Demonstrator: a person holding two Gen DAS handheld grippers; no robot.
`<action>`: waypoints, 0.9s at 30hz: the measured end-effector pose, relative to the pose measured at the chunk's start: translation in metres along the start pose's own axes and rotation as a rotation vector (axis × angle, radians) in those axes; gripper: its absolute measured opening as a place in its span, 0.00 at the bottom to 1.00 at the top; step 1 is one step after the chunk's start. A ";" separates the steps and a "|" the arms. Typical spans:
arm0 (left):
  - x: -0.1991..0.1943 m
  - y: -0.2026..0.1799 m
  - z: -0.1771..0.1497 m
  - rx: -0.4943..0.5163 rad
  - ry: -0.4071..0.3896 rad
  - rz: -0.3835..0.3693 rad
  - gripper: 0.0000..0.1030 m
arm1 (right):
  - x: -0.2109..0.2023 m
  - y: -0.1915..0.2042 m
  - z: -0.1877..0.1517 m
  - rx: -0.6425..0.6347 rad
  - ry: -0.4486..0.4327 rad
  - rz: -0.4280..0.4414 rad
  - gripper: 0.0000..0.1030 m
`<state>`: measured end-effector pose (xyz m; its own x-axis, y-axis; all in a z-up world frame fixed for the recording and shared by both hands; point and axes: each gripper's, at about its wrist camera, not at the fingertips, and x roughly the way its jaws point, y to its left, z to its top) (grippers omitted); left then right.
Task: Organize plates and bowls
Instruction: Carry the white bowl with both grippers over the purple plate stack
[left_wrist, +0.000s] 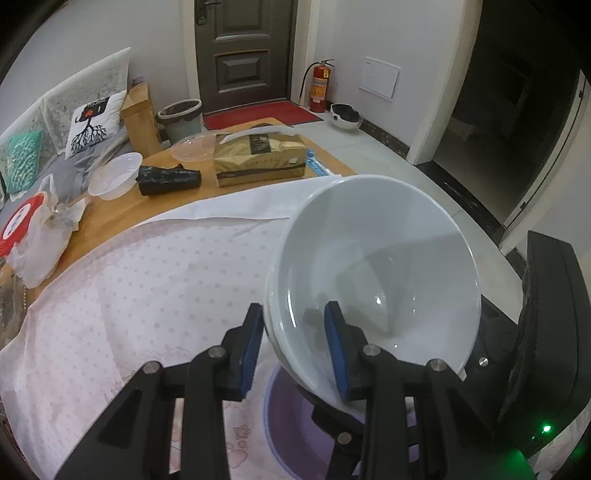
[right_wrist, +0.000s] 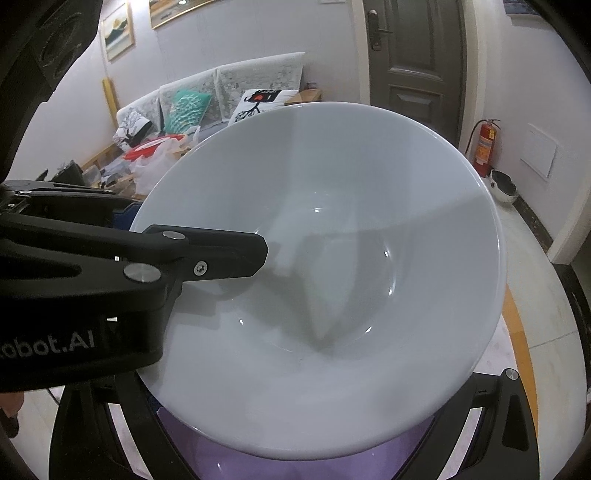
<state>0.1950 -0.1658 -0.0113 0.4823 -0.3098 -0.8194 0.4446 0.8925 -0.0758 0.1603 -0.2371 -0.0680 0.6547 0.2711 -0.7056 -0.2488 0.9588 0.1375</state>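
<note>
A white ceramic bowl (left_wrist: 373, 266) hangs tilted above the table. My left gripper (left_wrist: 295, 325) is shut on its near rim, one blue pad outside, one inside. The bowl fills the right wrist view (right_wrist: 332, 288), where the left gripper's finger (right_wrist: 221, 251) reaches over its left rim. Under the bowl lies a purple bowl or plate (left_wrist: 291, 432), also seen in the right wrist view (right_wrist: 295, 469). My right gripper's fingers (right_wrist: 513, 410) stand wide on both sides below the white bowl; its tips are hidden.
A pink dotted cloth (left_wrist: 147, 295) covers the near table. Further back stand a gold box (left_wrist: 258, 158), a black roll (left_wrist: 170, 181), a clear plastic bowl (left_wrist: 114, 173) and plastic bags (left_wrist: 40, 236). A black device (left_wrist: 546, 332) is at the right.
</note>
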 end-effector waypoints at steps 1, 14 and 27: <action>0.000 -0.002 0.000 0.002 0.002 -0.001 0.29 | -0.001 -0.001 0.000 0.002 0.001 -0.002 0.95; 0.005 -0.023 -0.015 0.012 0.016 -0.026 0.30 | -0.013 -0.012 -0.022 0.012 0.020 -0.025 0.95; 0.010 -0.035 -0.033 0.017 0.030 -0.036 0.32 | -0.020 -0.017 -0.044 0.020 0.042 -0.035 0.95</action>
<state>0.1592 -0.1897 -0.0351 0.4429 -0.3313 -0.8331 0.4741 0.8752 -0.0960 0.1203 -0.2621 -0.0868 0.6321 0.2336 -0.7388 -0.2113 0.9693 0.1257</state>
